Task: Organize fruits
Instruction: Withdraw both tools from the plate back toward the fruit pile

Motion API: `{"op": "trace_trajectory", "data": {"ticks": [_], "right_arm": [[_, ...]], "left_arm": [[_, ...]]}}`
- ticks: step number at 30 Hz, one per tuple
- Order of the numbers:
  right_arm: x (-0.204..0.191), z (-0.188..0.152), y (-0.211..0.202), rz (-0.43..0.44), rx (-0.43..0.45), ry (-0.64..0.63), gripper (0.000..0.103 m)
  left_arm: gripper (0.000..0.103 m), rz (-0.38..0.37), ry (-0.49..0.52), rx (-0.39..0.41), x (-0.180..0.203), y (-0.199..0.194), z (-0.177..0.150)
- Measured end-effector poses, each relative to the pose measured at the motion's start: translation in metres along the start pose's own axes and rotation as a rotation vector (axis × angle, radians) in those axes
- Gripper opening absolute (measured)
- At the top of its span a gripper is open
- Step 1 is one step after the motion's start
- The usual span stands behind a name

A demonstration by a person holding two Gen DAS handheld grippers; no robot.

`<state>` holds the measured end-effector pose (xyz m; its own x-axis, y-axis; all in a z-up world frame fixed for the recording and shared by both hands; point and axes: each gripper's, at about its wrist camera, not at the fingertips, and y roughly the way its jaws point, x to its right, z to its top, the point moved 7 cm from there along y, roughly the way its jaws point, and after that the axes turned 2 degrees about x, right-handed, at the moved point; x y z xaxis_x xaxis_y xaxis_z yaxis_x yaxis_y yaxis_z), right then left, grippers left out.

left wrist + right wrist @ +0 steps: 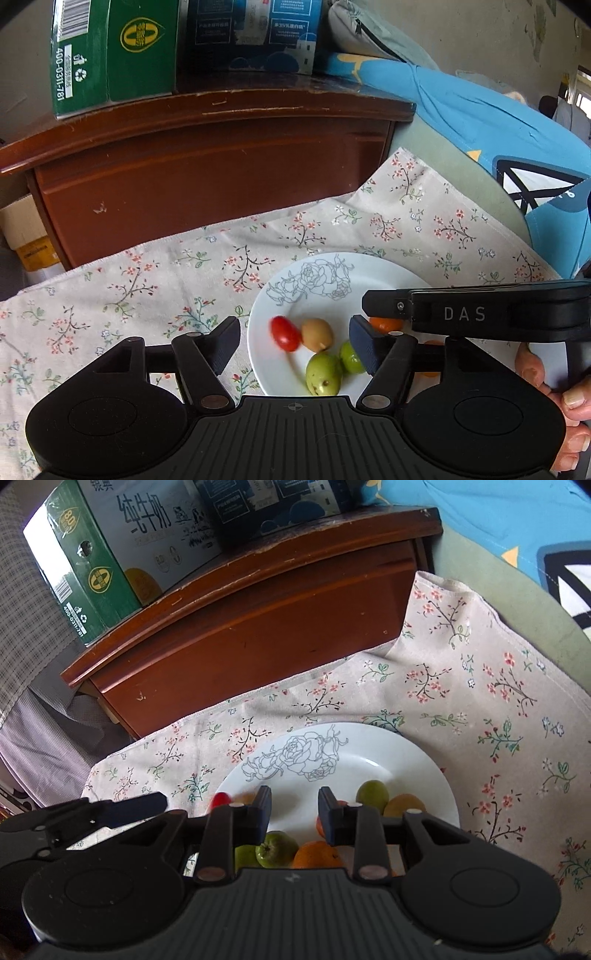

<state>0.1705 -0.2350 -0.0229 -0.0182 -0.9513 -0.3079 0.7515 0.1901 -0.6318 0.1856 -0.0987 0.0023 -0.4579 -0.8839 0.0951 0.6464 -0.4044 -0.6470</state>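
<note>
- The left gripper (294, 341) hangs with its black jaws spread wide above the near edge of a white round plate (376, 269) printed with grey roses, nothing between the pads.
- Below the gap lie a small red oval tomato (285, 333), blurred, and a tan round fruit (317, 334) just beside it, with two green fruits (323, 373) nearer the camera.
- The right gripper (294, 814) holds its jaws a narrow gap apart and empty over the same plate, above a green pear-shaped fruit (276, 849) and an orange citrus (317, 854).
- The plate rests on a beige floral cloth (480, 686) beside a brown wooden cabinet (258, 627).
</note>
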Motion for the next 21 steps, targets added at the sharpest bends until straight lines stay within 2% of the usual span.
{"op": "trace_trajectory", "data": {"ticks": [3,9,21], "right_arm": [[-0.002,-0.001,-0.005,0.002,0.001,0.006,0.030],[-0.009,-0.007,-0.018,0.005,0.006,-0.012,0.030],[-0.027,-0.028,-0.041,0.032,-0.006,-0.038,0.030]], "left_arm": [[0.073,0.028,0.005,-0.016,0.001,-0.005,-0.001],[0.080,0.060,0.029,-0.033,0.004,-0.021,-0.008],[0.084,0.113,0.015,-0.051,-0.010,-0.059,-0.021]]}}
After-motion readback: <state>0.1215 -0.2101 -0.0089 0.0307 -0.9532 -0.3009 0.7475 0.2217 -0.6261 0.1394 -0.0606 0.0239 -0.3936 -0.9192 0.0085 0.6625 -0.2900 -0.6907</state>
